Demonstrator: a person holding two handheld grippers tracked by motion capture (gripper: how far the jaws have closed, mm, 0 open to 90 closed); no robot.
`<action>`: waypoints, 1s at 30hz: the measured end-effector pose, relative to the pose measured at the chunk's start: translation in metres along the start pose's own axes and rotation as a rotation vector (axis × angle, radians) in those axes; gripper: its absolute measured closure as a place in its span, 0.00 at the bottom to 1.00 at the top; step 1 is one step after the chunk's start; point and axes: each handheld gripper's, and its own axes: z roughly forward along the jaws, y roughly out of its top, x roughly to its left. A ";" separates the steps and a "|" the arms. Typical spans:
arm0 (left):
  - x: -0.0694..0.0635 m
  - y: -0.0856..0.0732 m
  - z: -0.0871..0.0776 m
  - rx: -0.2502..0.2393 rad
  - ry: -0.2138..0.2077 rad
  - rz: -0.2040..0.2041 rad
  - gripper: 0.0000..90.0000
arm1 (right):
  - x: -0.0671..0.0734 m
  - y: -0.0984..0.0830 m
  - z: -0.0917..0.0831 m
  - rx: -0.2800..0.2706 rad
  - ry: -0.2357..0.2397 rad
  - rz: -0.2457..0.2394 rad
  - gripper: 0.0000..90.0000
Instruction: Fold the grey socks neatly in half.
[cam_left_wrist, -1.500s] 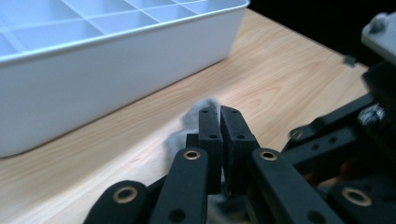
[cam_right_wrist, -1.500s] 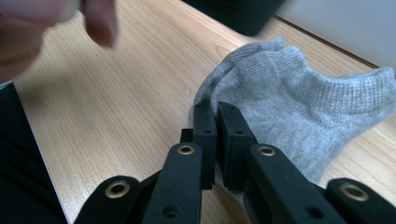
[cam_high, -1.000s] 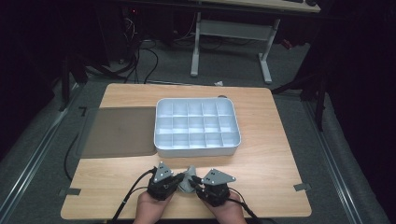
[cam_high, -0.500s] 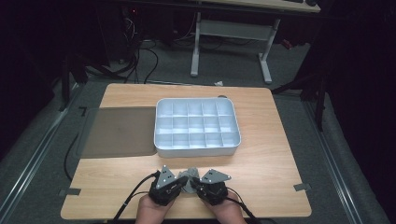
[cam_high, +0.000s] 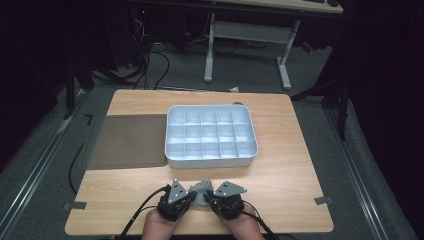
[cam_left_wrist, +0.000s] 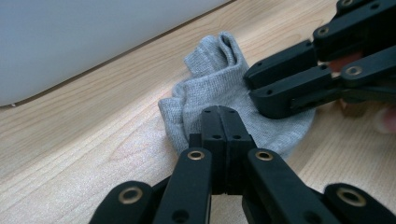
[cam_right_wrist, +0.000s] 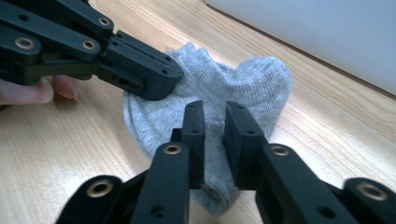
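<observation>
One grey sock (cam_high: 202, 189) lies near the table's (cam_high: 290, 165) front edge, bare wood around, one tray (cam_high: 210, 160) beyond. Left gripper (cam_left_wrist: 219, 119) is clamped on it. Right gripper (cam_right_wrist: 215, 119) has just been opening, jaws slightly parted over the sock.

The sock (cam_left_wrist: 224, 88) is light grey with a fine knitted rib. Both tongs, left (cam_high: 192, 196) and right (cam_high: 209, 197), are black with small brass-coloured rivets and grey plates on top. The bench (cam_high: 285, 170) is pale wood with a soft grain. The divided tray (cam_high: 210, 137) is whitish grey, and the mat (cam_high: 125, 142) beside it dull brownish grey.
</observation>
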 end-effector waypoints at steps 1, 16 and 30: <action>0.000 0.000 0.000 0.000 0.002 -0.002 1.00 | 0.000 0.002 -0.003 0.002 0.002 0.001 0.84; 0.001 0.000 0.000 0.001 0.001 -0.011 1.00 | -0.010 0.005 -0.021 -0.022 0.016 0.141 0.65; -0.018 0.010 -0.005 -0.045 0.003 0.032 0.93 | -0.010 -0.004 -0.004 0.058 0.030 0.169 0.68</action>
